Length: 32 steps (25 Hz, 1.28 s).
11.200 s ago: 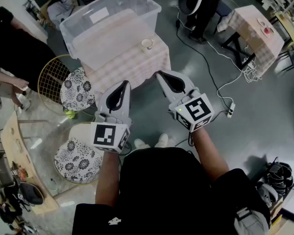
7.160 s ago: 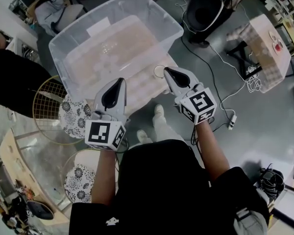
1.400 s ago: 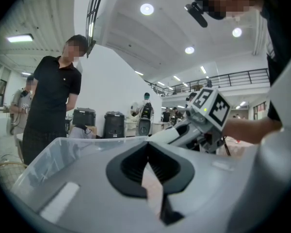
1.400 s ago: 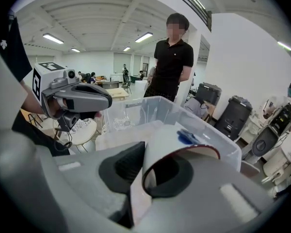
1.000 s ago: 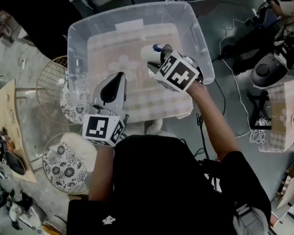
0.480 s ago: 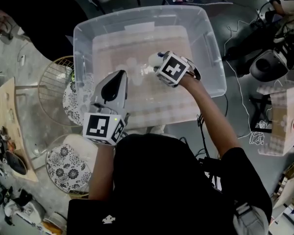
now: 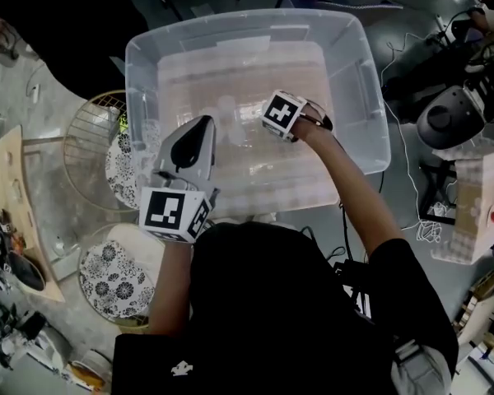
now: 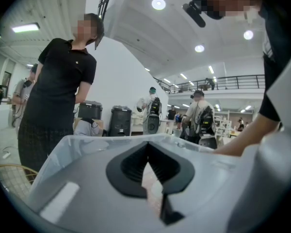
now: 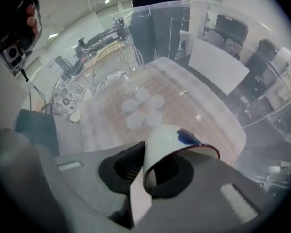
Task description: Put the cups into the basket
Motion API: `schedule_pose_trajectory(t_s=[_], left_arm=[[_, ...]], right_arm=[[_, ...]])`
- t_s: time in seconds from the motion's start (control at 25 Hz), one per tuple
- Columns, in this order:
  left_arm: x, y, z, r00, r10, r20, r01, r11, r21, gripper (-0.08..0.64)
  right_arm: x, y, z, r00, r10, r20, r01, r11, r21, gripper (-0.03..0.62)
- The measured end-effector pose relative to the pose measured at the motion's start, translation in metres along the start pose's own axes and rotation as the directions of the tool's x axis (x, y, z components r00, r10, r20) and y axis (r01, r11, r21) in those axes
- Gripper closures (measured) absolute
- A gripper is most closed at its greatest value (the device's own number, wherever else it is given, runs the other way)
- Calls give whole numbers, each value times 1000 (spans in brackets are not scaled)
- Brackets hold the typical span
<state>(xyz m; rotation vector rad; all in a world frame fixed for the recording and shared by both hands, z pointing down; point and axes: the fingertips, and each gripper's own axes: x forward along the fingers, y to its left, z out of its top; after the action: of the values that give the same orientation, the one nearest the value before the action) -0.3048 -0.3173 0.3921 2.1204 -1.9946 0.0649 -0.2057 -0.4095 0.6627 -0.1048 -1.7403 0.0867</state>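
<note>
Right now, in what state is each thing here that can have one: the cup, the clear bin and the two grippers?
White ceramic cup with dark red rim: gripped by its wall, tilted on its side.
Clear plastic storage bin: lid off, open at the top.
Right gripper: jaws closed on the cup's wall, inside the bin.
Left gripper: jaws together, nothing between them.

Grey floor (image 7: 432, 295) w/ loose cables (image 7: 407, 167); wire stools (image 7: 86, 151) w/ floral cushions (image 7: 119, 282) one side, checked-cloth bench (image 7: 482, 208) the other. White ceiling (image 8: 136, 28), round spotlights (image 8: 158, 4), balcony rail (image 8: 233, 81) at back.
</note>
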Motion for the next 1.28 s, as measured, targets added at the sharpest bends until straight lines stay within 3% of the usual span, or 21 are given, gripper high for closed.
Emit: schedule_pose_trajectory(t_s=[0.28, 0.64, 1.28], left_arm=[[2, 14, -2, 1000, 18, -9, -18, 1000, -5, 555], [7, 21, -6, 1000, 20, -14, -20, 1000, -10, 555], [6, 27, -6, 999, 34, -15, -35, 999, -20, 555]], right_arm=[[34, -7, -16, 997, 13, -82, -12, 1000, 14, 553], [70, -3, -20, 991, -4, -134, -4, 998, -62, 552], [84, -3, -27, 986, -15, -164, -6, 992, -127, 543]])
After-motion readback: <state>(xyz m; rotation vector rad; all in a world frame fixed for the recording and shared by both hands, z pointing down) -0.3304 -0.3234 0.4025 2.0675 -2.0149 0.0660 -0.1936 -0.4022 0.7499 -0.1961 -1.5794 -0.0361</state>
